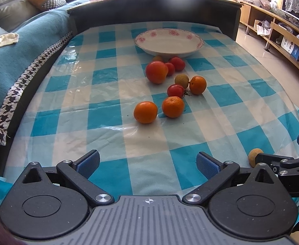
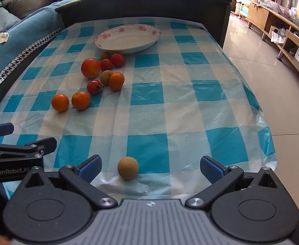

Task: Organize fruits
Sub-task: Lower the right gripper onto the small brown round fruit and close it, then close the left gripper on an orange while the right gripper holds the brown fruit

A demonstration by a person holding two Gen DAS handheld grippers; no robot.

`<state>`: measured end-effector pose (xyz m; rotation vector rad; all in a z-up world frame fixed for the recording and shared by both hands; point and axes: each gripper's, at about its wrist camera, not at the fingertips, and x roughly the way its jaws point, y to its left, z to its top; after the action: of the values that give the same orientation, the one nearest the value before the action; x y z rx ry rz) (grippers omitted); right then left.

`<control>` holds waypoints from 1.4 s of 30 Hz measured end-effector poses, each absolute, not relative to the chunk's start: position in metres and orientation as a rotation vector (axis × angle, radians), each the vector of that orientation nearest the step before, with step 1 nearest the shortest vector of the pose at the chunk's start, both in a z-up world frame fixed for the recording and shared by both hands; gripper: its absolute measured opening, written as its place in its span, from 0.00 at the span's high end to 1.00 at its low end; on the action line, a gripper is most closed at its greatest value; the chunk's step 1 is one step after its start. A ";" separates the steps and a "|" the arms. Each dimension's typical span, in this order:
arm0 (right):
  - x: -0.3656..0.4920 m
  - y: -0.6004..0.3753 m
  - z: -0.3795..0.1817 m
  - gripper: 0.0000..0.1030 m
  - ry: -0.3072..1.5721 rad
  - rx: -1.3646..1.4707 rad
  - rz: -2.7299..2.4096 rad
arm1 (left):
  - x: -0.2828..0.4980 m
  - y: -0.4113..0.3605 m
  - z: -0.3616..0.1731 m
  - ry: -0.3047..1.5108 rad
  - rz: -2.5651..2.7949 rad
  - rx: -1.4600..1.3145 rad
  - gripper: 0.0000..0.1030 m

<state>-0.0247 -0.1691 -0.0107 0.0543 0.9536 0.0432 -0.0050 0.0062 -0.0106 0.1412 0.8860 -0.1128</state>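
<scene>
Longan (image 2: 128, 167) lies between the spread fingers of right gripper (image 2: 150, 168); left gripper (image 1: 148, 162) gapes empty.

Home living room: cushioned sofa (image 1: 17, 30), checked-cloth table (image 1: 108, 94), TV cabinet (image 1: 282, 30).

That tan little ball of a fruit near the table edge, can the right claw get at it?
Probably yes. The tan fruit lies alone on the checked cloth, just ahead of the right claw, whose jaws stand open on either side. Nothing sits between them; the other fruits are far off.
</scene>
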 end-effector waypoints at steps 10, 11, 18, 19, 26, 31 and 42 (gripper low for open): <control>-0.026 -0.166 -0.022 0.10 0.987 0.041 0.086 | -0.003 0.005 -0.014 0.900 -0.143 0.132 0.01; -0.025 -0.166 -0.023 0.15 0.990 0.047 0.095 | -0.003 0.006 -0.014 0.902 -0.148 0.121 0.01; -0.017 -0.159 -0.029 0.48 0.987 -0.012 0.102 | 0.000 0.013 -0.013 0.883 -0.168 0.115 0.01; -0.015 -0.159 -0.029 0.49 0.988 -0.018 0.108 | 0.002 0.013 -0.011 0.875 -0.171 0.122 0.01; -0.012 -0.148 -0.026 0.62 0.988 -0.089 0.189 | 0.021 0.004 -0.006 0.806 -0.232 0.270 0.10; -0.002 -0.148 -0.025 0.63 1.002 -0.102 0.231 | 0.049 0.011 -0.015 0.870 -0.314 0.280 0.32; 0.011 -0.157 -0.026 0.63 1.042 0.014 0.271 | 0.077 0.008 -0.032 0.880 -0.451 0.403 0.36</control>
<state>0.0110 -0.1568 -0.0256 0.0138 1.0422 0.2709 0.0770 0.0081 -0.0319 0.4029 0.8797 -0.4511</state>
